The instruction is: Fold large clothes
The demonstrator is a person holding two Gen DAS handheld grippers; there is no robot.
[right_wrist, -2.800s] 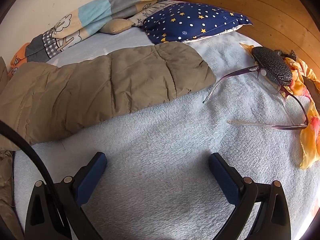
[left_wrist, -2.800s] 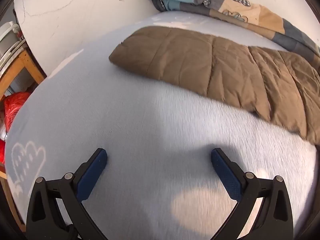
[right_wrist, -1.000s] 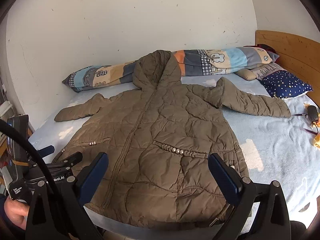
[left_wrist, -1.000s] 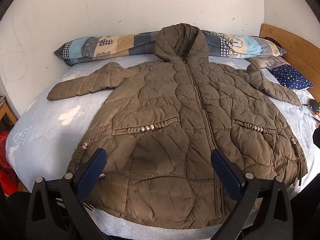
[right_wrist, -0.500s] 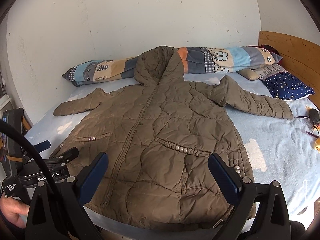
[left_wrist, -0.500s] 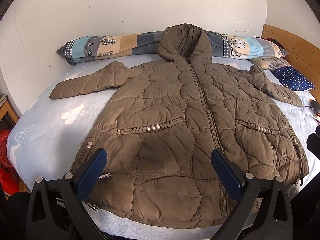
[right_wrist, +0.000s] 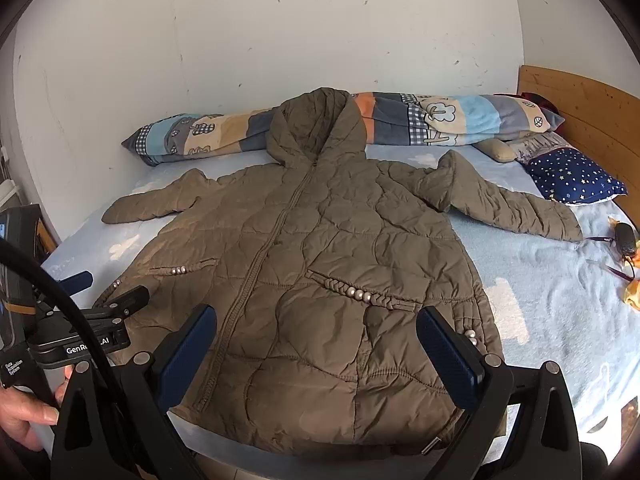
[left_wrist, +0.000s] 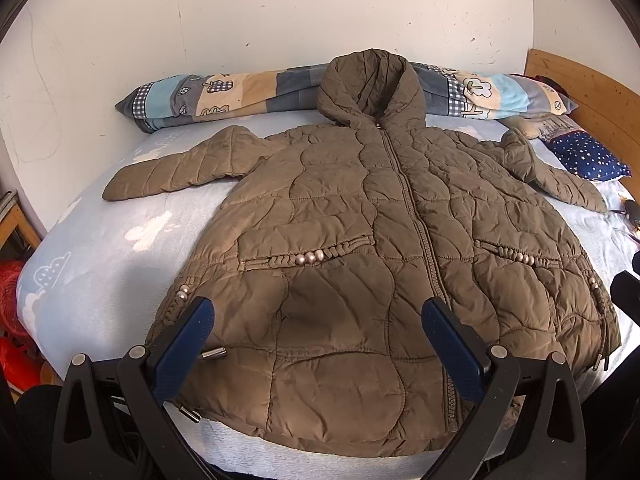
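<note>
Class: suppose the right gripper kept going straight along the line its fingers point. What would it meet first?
Most likely the brown quilted coat, around its lower front beside the beaded pocket. The right gripper is open and empty; depth is uncertain.

Black hinged arms with silver screws, blue ribbed pads (left_wrist: 182, 344); black cable (right_wrist: 60, 304) at nine o'clock; white "GenRobot.AI" lettering (right_wrist: 86, 348).

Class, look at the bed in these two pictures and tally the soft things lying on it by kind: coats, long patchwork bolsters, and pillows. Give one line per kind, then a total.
Coats: 1, the brown quilted coat, spread flat and zipped.
Patchwork bolsters: 1, the long bolster along the wall.
Pillows: 2, the starry navy pillow and a paler pillow partly hidden behind it.
Total: 4
</note>
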